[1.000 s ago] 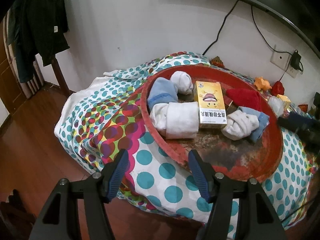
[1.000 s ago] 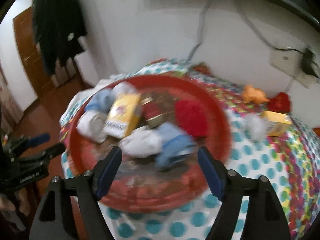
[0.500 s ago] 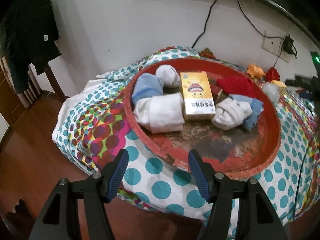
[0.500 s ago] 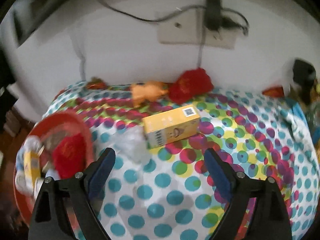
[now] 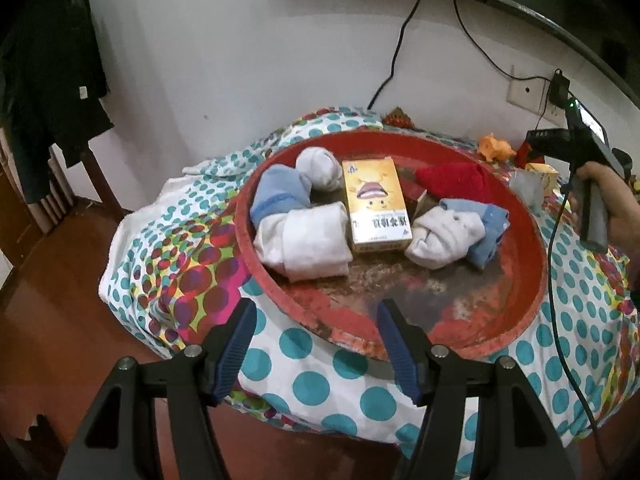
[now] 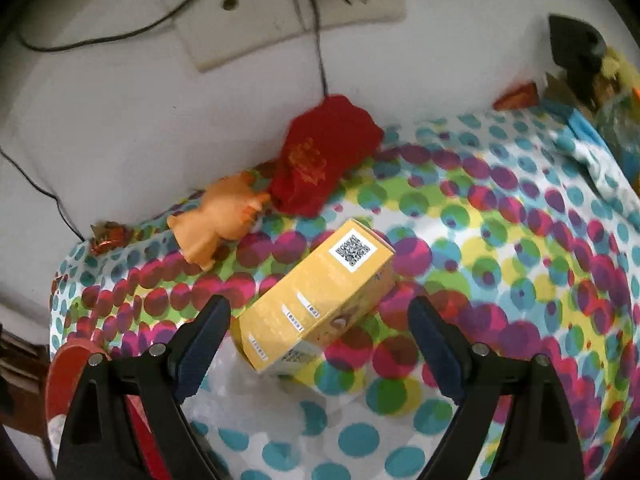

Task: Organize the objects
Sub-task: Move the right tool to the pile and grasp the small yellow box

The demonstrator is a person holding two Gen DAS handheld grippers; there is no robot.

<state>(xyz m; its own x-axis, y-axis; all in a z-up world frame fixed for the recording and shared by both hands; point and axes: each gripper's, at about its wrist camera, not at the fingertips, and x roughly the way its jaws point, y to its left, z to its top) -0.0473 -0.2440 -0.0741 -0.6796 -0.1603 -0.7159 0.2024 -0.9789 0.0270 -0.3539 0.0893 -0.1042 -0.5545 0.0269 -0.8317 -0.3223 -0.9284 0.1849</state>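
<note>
You are hovering the right gripper (image 6: 318, 344) over the yellow box (image 6: 316, 300), which is lying on the dotted cloth (image 6: 500, 280) toward its wall edge; the jaws are closing a little from wide, with the near end of the box between them but the pads not yet pressing it. Your left gripper (image 5: 316, 344) is standing released and empty over the near rim of the red tray (image 5: 400, 332). By my judgement the sorting is well advanced: rolled socks (image 5: 308, 236), a red cloth (image 5: 456, 178) and another box (image 5: 376, 204) are already sitting in the tray. An orange toy (image 6: 216, 220), a red pouch (image 6: 320, 160) and a clear wrapper (image 6: 240, 404) are still lying outside it. The cloth is draping over a table set against a white wall with a socket plate (image 6: 292, 12) and cables.
</note>
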